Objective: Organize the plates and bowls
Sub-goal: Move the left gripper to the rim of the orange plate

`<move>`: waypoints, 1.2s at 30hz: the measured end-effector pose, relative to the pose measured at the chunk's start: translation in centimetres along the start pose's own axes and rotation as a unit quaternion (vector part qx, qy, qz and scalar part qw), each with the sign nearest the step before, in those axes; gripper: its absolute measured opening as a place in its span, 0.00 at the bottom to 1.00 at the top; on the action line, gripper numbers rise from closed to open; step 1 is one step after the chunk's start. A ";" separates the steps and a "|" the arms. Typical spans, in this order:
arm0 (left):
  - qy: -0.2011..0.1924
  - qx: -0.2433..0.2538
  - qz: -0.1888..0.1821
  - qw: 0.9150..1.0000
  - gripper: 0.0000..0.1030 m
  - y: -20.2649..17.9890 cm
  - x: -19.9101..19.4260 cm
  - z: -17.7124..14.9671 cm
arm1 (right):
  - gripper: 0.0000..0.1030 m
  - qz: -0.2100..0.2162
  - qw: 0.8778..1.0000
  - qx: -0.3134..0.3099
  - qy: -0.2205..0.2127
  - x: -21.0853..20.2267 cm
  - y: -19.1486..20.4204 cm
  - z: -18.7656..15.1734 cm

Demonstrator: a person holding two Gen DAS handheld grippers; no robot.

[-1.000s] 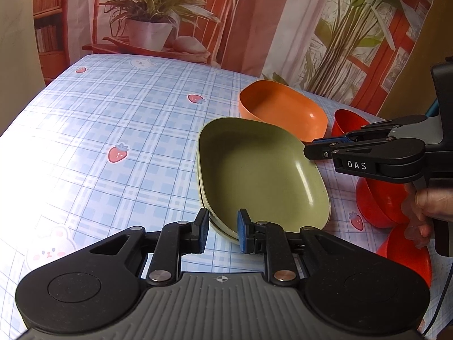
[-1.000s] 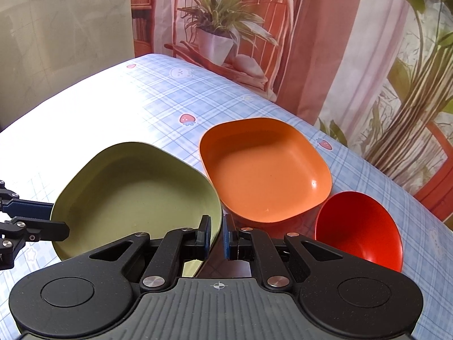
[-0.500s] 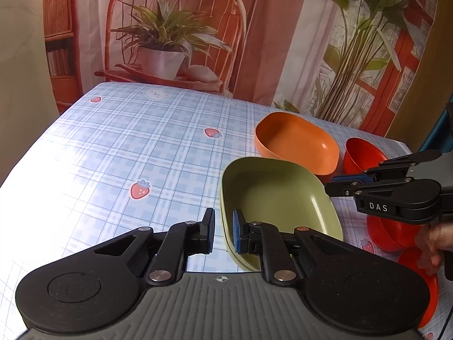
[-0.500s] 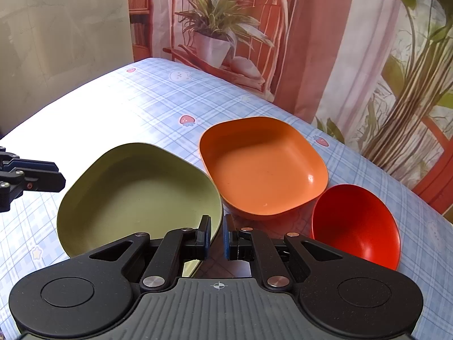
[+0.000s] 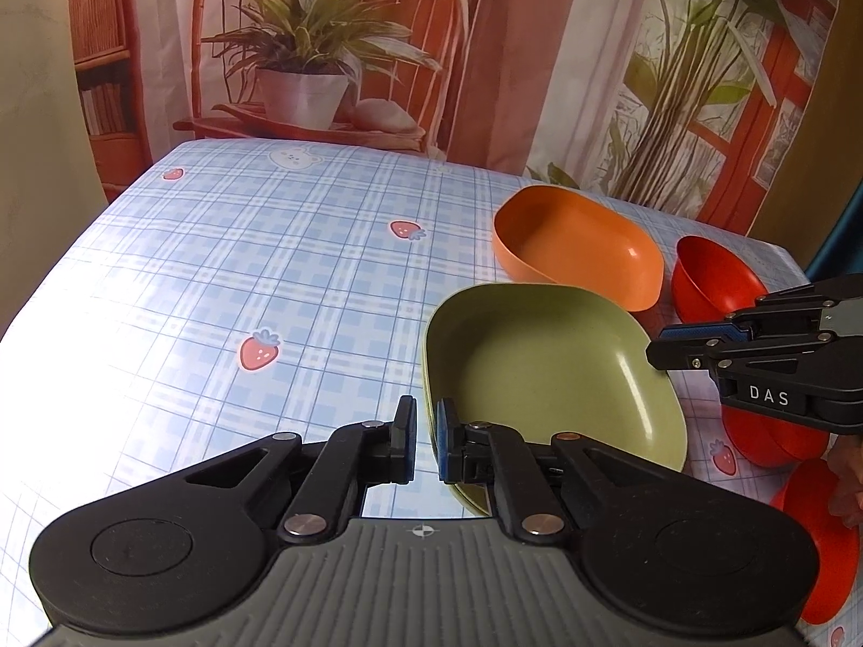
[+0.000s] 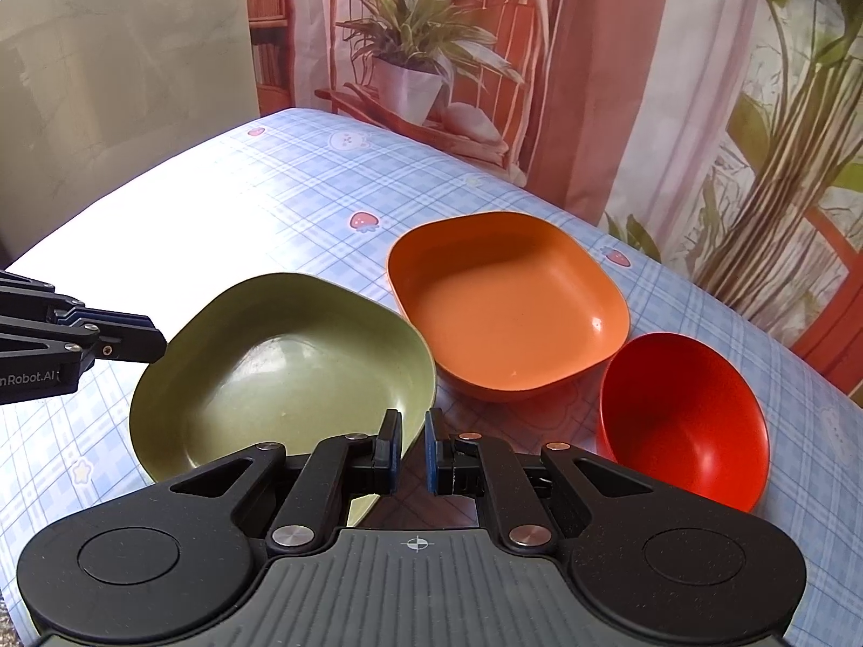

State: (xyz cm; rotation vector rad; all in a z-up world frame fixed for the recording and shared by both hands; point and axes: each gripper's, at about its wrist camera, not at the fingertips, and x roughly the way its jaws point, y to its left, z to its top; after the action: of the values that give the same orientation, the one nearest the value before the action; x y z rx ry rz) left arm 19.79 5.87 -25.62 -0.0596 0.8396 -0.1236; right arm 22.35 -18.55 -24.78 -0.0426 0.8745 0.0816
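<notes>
A green squarish plate (image 5: 545, 372) (image 6: 280, 372) lies on the checked tablecloth. Behind it sits an orange squarish bowl (image 5: 577, 242) (image 6: 507, 312). A red round bowl (image 5: 712, 280) (image 6: 685, 415) stands to the right of it. My left gripper (image 5: 426, 445) has its jaws a narrow gap apart at the plate's near left rim, gripping nothing. My right gripper (image 6: 412, 450) also has a narrow gap and hovers at the plate's right rim, empty; it also shows in the left wrist view (image 5: 669, 345).
More red bowls (image 5: 776, 442) sit at the right edge under the right gripper, with another red dish (image 5: 820, 550) near the front. The tablecloth (image 5: 242, 280) stretches left and back. A printed backdrop with a potted plant (image 5: 302, 75) hangs behind the table.
My left gripper has pulled back and up from the green plate's rim, so the plate now lies further ahead. My right gripper has drifted slightly back.
</notes>
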 end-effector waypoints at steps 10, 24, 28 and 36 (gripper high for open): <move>-0.020 0.018 -0.002 1.000 0.09 -0.5 -0.3 3.1 | 0.08 -0.018 0.999 0.029 -0.007 -0.4 -2.0 0.4; -0.064 0.064 -0.014 0.996 0.10 -2.1 0.8 8.9 | 0.08 -0.037 0.993 0.111 -0.020 -0.5 -4.9 0.7; -0.069 0.079 -0.015 0.994 0.10 -2.6 1.6 9.8 | 0.08 -0.040 0.992 0.122 -0.021 -0.4 -5.1 0.7; -0.058 0.097 -0.035 0.993 0.10 -3.0 4.0 11.2 | 0.08 -0.065 0.985 0.160 -0.015 0.2 -5.7 0.4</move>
State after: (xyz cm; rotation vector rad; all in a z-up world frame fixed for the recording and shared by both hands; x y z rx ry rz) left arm 30.54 2.43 -20.83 0.0861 0.7068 -0.2641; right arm 23.29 -24.16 -24.71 0.2023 0.8433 -0.1803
